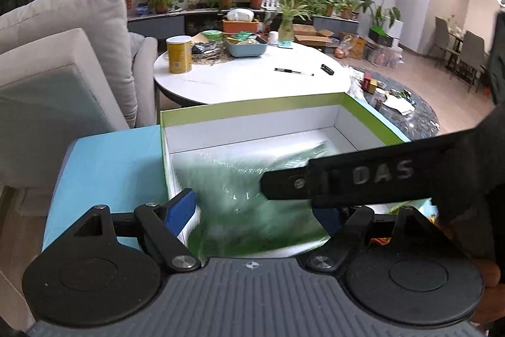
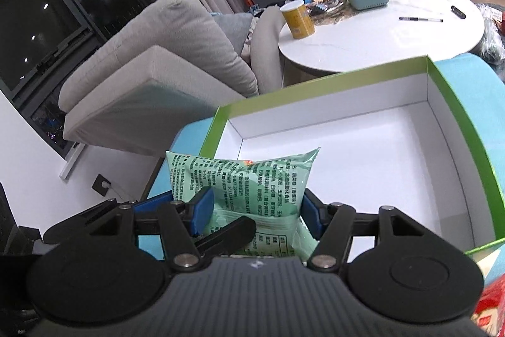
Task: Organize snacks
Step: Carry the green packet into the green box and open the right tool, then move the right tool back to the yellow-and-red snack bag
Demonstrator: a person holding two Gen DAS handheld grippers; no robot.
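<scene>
**Lowering a green snack bag into the open box**

The right gripper (image 2: 252, 210) is clamped on a green snack bag (image 2: 243, 179); its blue pads (image 2: 202, 210) press the bag's sides, and the packet puffs up between them. The bag sits at the box's near-left corner, at about 7 o'clock in the right wrist view, its top left corner overhanging the green rim. The box (image 2: 442, 128), white inside with a green edge, is otherwise bare from this angle.

In the left wrist view the left gripper (image 1: 262, 210) frames the same bag (image 1: 252, 198), which is blurred. Only one blue pad (image 1: 184, 210) shows clearly, and it looks clear of the film; the far finger is hidden behind the right gripper's arm crossing at 3 o'clock. Whether this gripper grips anything cannot be told.

Risks, as judged:
- If released here, the bag may catch on the rim and tip outside, because one corner hangs over the wall.
- The two grippers are crowded together and could knock each other.
- A hard squeeze could burst the packet or crush its contents.
</scene>
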